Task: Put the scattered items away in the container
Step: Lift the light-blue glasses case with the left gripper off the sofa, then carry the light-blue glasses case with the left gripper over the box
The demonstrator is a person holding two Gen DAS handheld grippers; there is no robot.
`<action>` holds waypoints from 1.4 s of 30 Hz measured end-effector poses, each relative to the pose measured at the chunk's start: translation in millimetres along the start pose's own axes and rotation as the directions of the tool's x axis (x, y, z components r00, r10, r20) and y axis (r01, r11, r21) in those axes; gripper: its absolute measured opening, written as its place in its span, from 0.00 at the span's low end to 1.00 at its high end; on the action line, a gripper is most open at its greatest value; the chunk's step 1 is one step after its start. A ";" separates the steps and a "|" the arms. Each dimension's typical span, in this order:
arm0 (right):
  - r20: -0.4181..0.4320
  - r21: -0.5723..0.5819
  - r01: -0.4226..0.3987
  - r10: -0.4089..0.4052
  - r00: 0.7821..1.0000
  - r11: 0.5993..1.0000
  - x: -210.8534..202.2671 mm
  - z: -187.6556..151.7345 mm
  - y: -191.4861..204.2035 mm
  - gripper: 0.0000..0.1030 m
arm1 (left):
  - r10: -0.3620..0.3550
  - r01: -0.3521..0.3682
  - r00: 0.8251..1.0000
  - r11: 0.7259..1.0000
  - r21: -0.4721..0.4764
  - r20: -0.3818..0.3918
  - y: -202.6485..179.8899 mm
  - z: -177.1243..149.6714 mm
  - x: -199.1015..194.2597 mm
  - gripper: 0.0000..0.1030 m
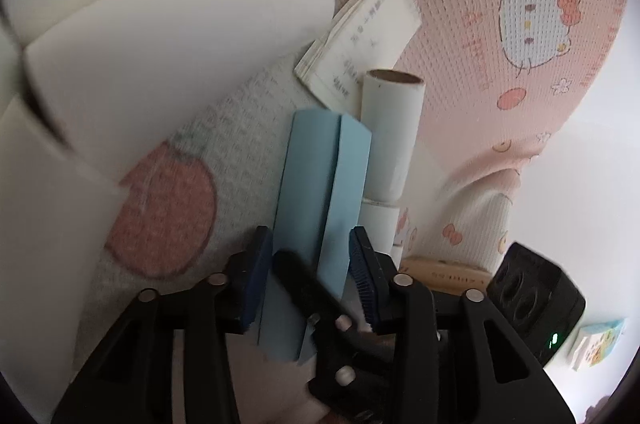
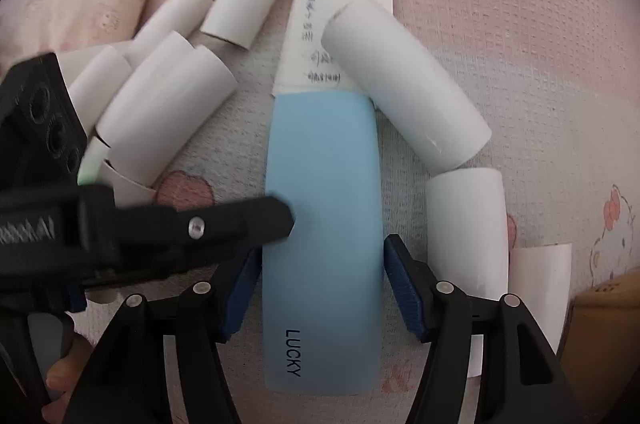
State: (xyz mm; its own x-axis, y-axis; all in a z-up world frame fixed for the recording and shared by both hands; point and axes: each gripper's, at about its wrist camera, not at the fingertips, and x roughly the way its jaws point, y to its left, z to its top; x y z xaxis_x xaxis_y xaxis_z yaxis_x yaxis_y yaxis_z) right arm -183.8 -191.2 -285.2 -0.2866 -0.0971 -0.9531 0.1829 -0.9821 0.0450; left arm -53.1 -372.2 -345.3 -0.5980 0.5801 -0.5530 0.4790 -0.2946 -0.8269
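Item 1: blue case (image 2: 322, 224), pale blue, oblong, rounded corners, "LUCKY" printed near its close end. Lies flat on the cloth; far end overlaps the notepad's lower edge. In left wrist view it shows a lengthwise seam.

Item 2: right gripper (image 2: 322, 288). Straddles the case's near half, pointing steeply down. Blue pads stand just beside each long edge; a thin gap shows on the right side, so jaws look released, not clamped.

Item 3: left gripper (image 1: 312, 264). Comes in from the left in right wrist view, one black finger (image 2: 256, 220) lying on the case's left edge. In its own view the case sits betw. the blue pads, which look right at its edges; can't tell if they press. A black finger of the other tool crosses in front.

Item 4: spiral notepad (image 2: 340, 20), white, handwritten lines, wire binding at far edge. Partly under a roll.

Item 5: white rolls (image 2: 404, 88), approx. eight or more, paper-wrapped cylinders w/ brown cardboard cores. One cluster left of the case (image 2: 160, 112), others along its right side, scattered, several touching.

Item 6: pink cloth (image 2: 520, 44), waffle texture, cartoon cat and apple prints; covers the surface.

Item 7: wooden box (image 1: 444, 274), edge only, near right of left wrist view.

Item 8: small printed card pack (image 1: 600, 344), far right, on white surface.
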 end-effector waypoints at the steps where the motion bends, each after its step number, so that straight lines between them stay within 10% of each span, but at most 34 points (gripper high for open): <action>1: -0.009 -0.013 0.016 -0.017 1.000 1.000 1.3 -0.5 3.7 0.58 | 0.007 -0.007 1.000 1.000 0.007 0.000 -2.1 1.6 3.8 0.46; 24: 0.120 -0.053 -0.005 0.011 0.993 0.999 -76.6 -12.4 21.1 0.57 | -0.014 0.001 0.993 0.994 0.105 0.116 -64.4 -22.5 -32.2 0.38; 42: 0.388 -0.131 0.032 0.022 0.921 0.991 -206.8 -39.4 0.4 0.57 | -0.088 0.006 0.961 0.955 0.297 0.262 -179.4 -110.2 -99.1 0.38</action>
State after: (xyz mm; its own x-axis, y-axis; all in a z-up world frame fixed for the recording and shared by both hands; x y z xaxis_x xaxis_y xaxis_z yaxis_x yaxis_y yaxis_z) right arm -87.5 -165.1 -99.8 -0.6249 -0.1732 -0.7612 0.2953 -0.9551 -0.0251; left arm -8.9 -293.2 -131.0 -0.7853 0.3844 -0.4853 0.2624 -0.5034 -0.8233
